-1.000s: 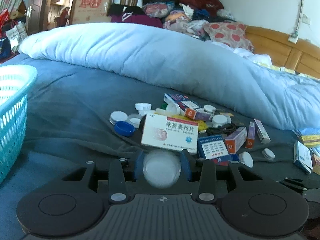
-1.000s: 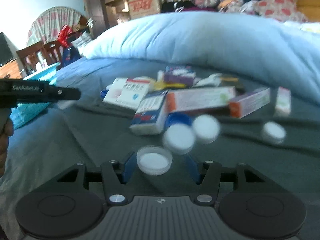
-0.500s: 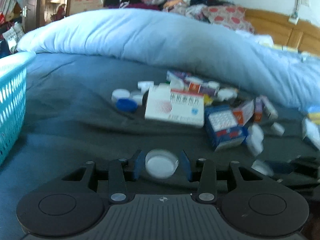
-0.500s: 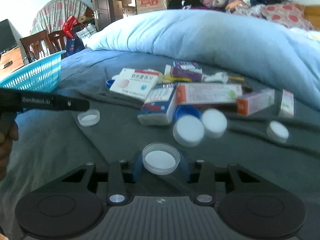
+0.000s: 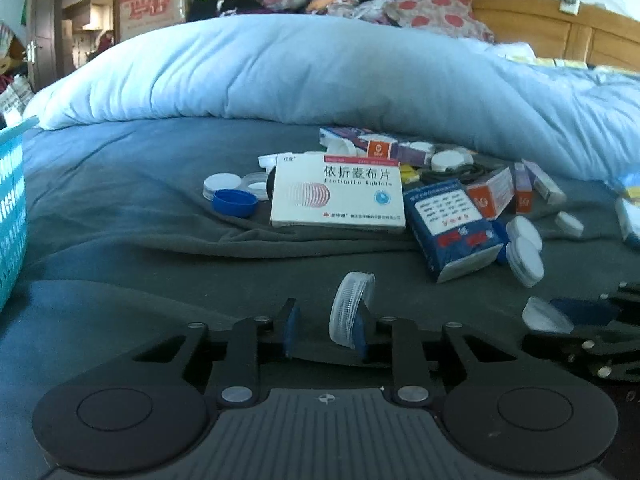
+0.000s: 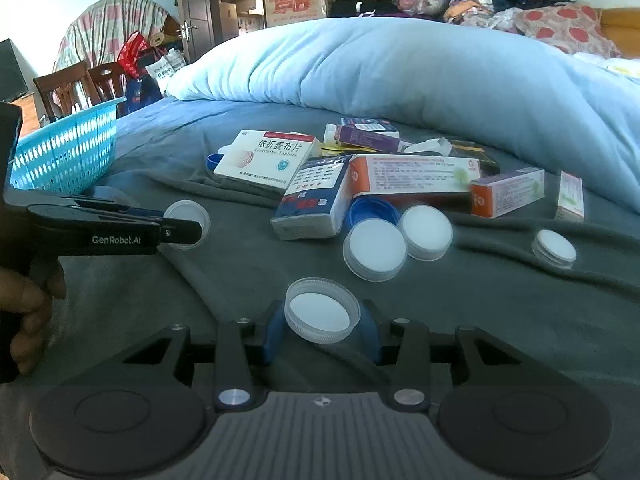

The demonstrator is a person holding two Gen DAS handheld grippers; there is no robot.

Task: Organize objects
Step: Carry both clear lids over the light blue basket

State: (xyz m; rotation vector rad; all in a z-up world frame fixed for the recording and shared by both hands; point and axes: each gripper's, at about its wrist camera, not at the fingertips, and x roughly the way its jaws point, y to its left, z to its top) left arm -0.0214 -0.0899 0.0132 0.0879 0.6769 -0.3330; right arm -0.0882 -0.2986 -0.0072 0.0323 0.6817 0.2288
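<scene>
My left gripper point(image 5: 325, 330) is open. A clear plastic cap point(image 5: 351, 309) stands on edge against its right finger, free of the left one. It also shows in the right wrist view point(image 6: 187, 219) beside the left gripper point(image 6: 176, 229). My right gripper point(image 6: 320, 334) is shut on a white-lined clear cap point(image 6: 322, 310), held flat. It shows in the left wrist view point(image 5: 546, 316) too. Medicine boxes lie in a heap on the grey bedsheet: a white tablet box point(image 5: 338, 196), a blue box point(image 5: 452, 226), an orange box point(image 6: 412, 178). Loose white caps point(image 6: 376, 249) lie nearby.
A turquoise basket point(image 6: 66, 152) stands at the left on the bed, its edge in the left wrist view point(image 5: 12, 208). A pale blue duvet point(image 5: 320, 76) is bunched behind the heap. A blue cap point(image 5: 235, 203) lies left of the white box.
My left gripper has opened and its cap has tipped onto its edge against the right finger. My right gripper still holds its cap. Both views have shifted slightly.
</scene>
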